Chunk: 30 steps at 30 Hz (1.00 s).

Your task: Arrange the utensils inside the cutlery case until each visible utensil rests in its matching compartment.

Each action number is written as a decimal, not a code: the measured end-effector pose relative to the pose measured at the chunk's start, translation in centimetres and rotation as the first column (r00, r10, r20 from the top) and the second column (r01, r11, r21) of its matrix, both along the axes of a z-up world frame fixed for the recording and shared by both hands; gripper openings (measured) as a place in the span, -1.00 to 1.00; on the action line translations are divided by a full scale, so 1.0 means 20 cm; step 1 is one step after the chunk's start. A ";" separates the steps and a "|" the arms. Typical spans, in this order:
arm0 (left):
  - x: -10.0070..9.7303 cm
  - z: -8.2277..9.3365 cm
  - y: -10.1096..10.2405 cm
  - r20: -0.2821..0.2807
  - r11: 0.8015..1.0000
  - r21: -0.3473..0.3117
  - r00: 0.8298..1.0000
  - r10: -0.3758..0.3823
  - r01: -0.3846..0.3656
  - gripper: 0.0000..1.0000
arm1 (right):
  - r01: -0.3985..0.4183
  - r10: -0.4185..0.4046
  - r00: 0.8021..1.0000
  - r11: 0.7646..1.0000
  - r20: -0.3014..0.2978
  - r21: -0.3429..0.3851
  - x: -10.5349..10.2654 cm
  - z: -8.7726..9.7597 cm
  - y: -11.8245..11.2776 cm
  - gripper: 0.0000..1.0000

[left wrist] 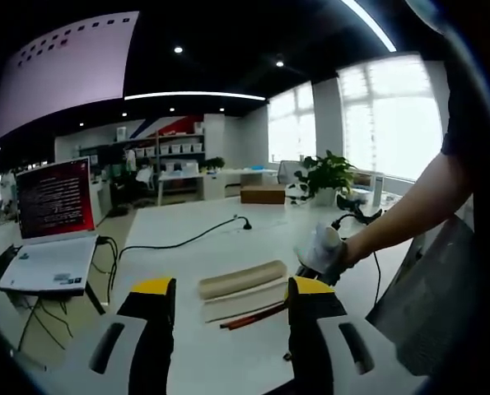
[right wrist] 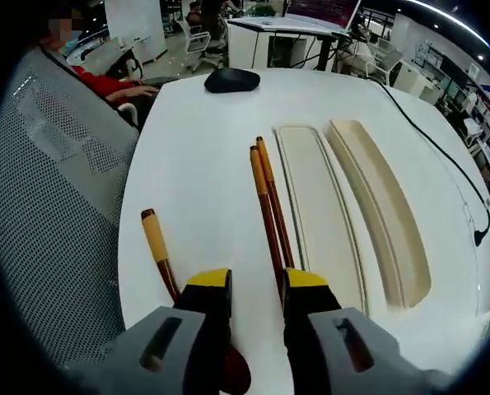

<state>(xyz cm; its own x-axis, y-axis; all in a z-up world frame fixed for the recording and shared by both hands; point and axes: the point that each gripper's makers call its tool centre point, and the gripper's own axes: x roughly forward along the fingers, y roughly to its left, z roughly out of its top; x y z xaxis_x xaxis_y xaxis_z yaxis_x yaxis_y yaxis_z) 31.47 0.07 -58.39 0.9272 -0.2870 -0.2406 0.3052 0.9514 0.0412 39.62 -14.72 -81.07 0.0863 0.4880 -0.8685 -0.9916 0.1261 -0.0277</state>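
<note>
White desk [right wrist: 195, 164] carries everything. Cutlery case [right wrist: 319, 214] lies open on it, a flat tray half with its deeper lid half [right wrist: 380, 210] just beside; both look empty, so no utensil is placed yet.

Risks, my read: chopsticks [right wrist: 269, 206] lie tight along the case's edge, so a sloppy pinch may catch one stick only, or nudge the case and roll the sticks. Spoon [right wrist: 158, 247] sits near the desk's edge, next to a mesh chair back [right wrist: 55, 189]; a push could send it off.

Right gripper [right wrist: 257, 284]: jaws slightly parted, holding nothing. Chopstick ends run down to just inside the right-hand jaw; spoon handle passes just outside the other jaw, its bowl under it.

Left gripper [left wrist: 232, 292]: jaws wide apart, empty, well back from the case, which lies between the jaws' tips.
</note>
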 end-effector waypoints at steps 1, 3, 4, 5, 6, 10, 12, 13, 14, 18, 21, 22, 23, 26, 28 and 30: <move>0.00 0.00 0.00 0.000 1.000 0.000 1.000 0.000 0.000 0.13 | -0.002 0.002 1.000 1.000 0.001 -0.005 0.00 -0.01 0.00 -0.55; 0.00 0.00 0.00 0.000 1.000 0.000 1.000 -0.001 0.001 0.13 | -0.003 0.003 1.000 1.000 0.001 -0.010 -0.01 -0.01 0.00 -0.55; 0.00 0.00 0.00 -0.001 1.000 0.001 1.000 0.000 0.000 0.13 | -0.004 0.004 1.000 1.000 0.002 -0.011 -0.01 -0.01 0.00 -0.55; 0.00 0.00 0.00 0.000 1.000 0.001 1.000 0.001 -0.001 0.13 | -0.006 0.006 1.000 1.000 0.004 -0.013 0.00 -0.01 0.00 -0.55; 0.00 0.00 0.00 0.000 1.000 0.000 1.000 0.001 -0.001 0.13 | -0.007 0.007 1.000 1.000 0.005 -0.013 0.00 -0.02 0.00 -0.55; 0.00 0.00 0.00 0.000 1.000 0.000 1.000 0.002 -0.002 0.13 | -0.008 0.008 1.000 1.000 0.004 -0.013 -0.01 -0.02 0.01 -0.55; 0.00 0.00 0.00 0.000 1.000 0.002 1.000 0.003 -0.003 0.13 | -0.009 0.009 1.000 1.000 0.003 -0.015 -0.01 -0.02 0.01 -0.56; 0.00 0.00 0.00 0.000 1.000 0.002 1.000 0.003 -0.003 0.13 | -0.012 0.013 1.000 1.000 0.004 -0.017 -0.01 -0.02 0.01 -0.57; 0.00 0.00 0.00 0.001 1.000 0.001 1.000 0.004 -0.004 0.13 | -0.015 0.015 1.000 1.000 0.005 -0.018 -0.01 -0.02 0.02 -0.58; 0.00 0.00 0.01 0.001 1.000 0.000 1.000 0.006 -0.006 0.13 | -0.017 0.017 1.000 1.000 0.003 -0.021 -0.02 -0.03 0.02 -0.57; 0.00 0.00 0.00 0.000 1.000 0.000 1.000 0.004 -0.004 0.12 | -0.012 0.012 1.000 1.000 0.006 -0.023 -0.02 -0.03 0.03 -0.55; 0.00 0.00 0.00 0.000 1.000 0.000 1.000 0.005 -0.005 0.12 | -0.011 0.012 1.000 1.000 0.005 -0.023 -0.02 -0.03 0.03 -0.55; 0.00 0.00 0.01 0.001 1.000 0.000 1.000 0.006 -0.006 0.12 | -0.012 0.012 1.000 1.000 0.005 -0.023 -0.02 -0.03 0.03 -0.56; 0.00 0.00 0.01 0.003 1.000 -0.002 1.000 0.008 -0.008 0.12 | -0.017 0.017 1.000 1.000 0.004 -0.024 -0.03 -0.03 0.04 -0.56; 0.00 0.00 0.01 0.002 1.000 -0.001 1.000 0.007 -0.007 0.12 | -0.020 0.020 1.000 0.999 0.003 -0.025 -0.04 -0.03 0.05 -0.57; 0.00 0.00 0.00 0.003 1.000 -0.002 1.000 0.006 -0.006 0.12 | -0.023 0.023 1.000 0.999 0.001 -0.027 -0.04 -0.03 0.06 -0.58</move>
